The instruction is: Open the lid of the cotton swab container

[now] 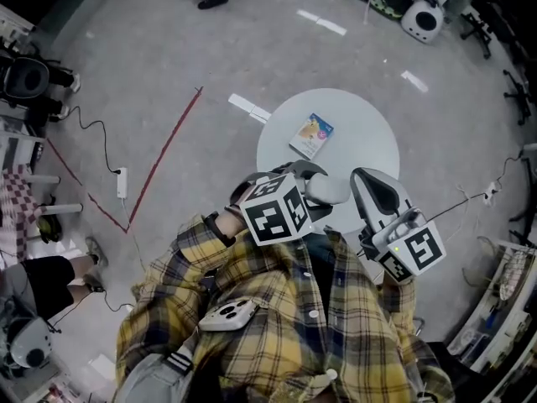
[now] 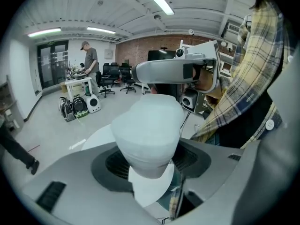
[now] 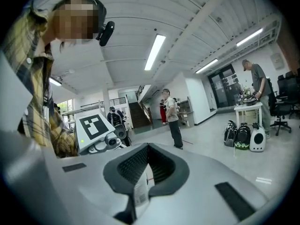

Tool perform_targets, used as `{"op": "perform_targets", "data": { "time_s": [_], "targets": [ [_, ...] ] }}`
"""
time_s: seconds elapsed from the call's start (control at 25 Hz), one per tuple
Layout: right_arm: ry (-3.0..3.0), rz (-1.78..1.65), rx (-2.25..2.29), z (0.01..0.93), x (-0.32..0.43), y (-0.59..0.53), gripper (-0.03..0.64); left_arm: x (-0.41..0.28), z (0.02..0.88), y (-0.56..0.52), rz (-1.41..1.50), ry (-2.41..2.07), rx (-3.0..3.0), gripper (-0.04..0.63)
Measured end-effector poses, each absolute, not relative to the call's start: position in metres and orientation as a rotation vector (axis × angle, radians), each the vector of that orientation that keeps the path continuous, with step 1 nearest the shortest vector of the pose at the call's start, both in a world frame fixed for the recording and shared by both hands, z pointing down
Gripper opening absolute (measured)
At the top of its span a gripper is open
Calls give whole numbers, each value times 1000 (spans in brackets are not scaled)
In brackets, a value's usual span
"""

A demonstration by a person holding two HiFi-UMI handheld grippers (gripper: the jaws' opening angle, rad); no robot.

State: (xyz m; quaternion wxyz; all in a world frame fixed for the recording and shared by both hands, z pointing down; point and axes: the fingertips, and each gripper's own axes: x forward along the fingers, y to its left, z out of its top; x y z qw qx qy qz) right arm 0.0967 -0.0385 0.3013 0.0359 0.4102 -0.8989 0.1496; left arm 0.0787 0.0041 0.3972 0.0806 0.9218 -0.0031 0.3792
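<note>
Round white table (image 1: 361,133) is set on grey floor (image 1: 151,40); a small flat printed packet (image 1: 311,135) is laid on it. Red tape line (image 1: 170,148) is marked to the left, with a white power strip (image 1: 122,183) placed just beside it.

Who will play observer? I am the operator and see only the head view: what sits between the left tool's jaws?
Observer: The left gripper view shows a white container between the jaws of the left tool, with the pads against its sides.
Operator: And the right tool?
Observer: In its own view the right tool has its jaws together, pinching a thin white slip printed with a barcode.
Operator: Is anyone beyond my frame?
Observer: Yes, a person stands at a white desk across the room.
</note>
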Motion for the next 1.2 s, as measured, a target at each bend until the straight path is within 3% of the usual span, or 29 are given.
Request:
{"op": "perform_targets", "data": {
  "time_s": [1.2],
  "targets": [
    [-2883,392,1047,262,74,-25,20,65,366,15,1118,13,2812,261]
  ]
}}
